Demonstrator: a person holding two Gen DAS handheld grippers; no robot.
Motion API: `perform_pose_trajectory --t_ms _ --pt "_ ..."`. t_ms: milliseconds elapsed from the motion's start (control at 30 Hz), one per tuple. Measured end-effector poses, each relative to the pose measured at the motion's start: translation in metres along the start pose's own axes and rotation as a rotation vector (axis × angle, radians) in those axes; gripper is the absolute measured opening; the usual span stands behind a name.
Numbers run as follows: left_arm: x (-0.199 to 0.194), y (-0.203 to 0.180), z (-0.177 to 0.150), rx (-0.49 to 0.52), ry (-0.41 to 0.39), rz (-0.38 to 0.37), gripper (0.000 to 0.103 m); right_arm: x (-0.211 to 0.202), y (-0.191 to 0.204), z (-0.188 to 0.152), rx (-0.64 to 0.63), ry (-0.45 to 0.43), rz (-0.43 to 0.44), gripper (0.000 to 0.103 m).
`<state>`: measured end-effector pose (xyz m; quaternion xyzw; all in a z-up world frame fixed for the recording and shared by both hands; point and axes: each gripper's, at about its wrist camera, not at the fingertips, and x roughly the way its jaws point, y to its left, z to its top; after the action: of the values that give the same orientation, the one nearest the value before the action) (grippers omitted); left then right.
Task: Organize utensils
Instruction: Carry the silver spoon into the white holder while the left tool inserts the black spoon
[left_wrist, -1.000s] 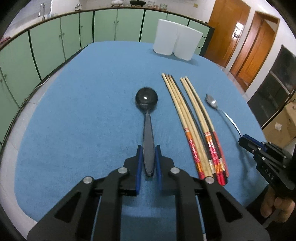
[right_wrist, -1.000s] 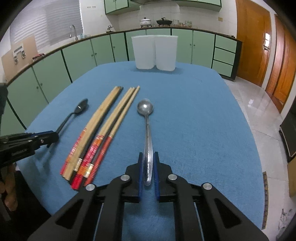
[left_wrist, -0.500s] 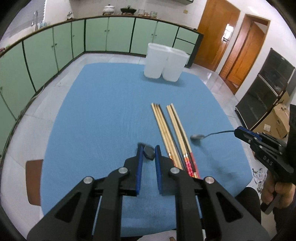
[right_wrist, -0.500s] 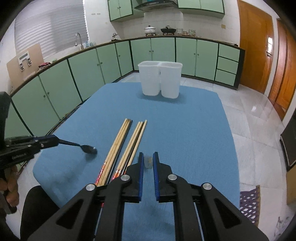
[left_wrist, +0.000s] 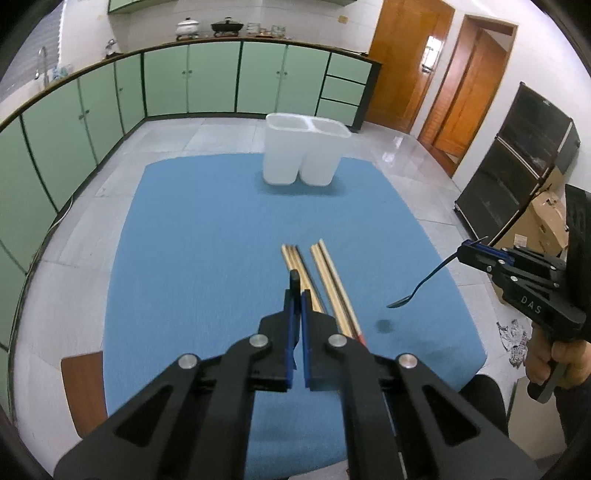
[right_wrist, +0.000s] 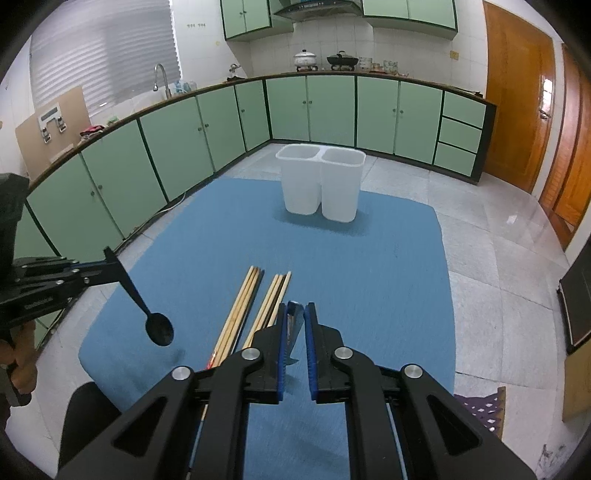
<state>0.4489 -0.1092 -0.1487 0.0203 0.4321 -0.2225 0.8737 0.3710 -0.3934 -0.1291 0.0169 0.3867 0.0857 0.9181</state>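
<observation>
Left gripper: jaws clamped on the black spoon, held in the air, bowl hanging down. Right gripper: jaws pinching the metal spoon, likewise aloft, bowl drooping. Chopsticks: two bundles lying side by side on the blue mat beneath both grippers. White twin-compartment holder: upright at the mat's far end.

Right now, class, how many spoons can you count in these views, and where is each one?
2. The black spoon hangs bowl-down from the left gripper; the metal spoon hangs from the right gripper, both above the blue table.
</observation>
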Motion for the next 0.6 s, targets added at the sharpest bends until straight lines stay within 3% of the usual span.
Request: perform_pose_trajectory --t_ms 267,600 --pt "-0.001 -0.009 0.064 0.048 -0.074 0.009 0.003 -0.010 -0.003 0.059 -0.047 -0.037 -0.034 0.009" --pt "0.035 -0.007 0.197 -0.004 -0.184 0.013 0.003 0.027 -0.032 0.184 0.002 -0.068 -0.085 0.009"
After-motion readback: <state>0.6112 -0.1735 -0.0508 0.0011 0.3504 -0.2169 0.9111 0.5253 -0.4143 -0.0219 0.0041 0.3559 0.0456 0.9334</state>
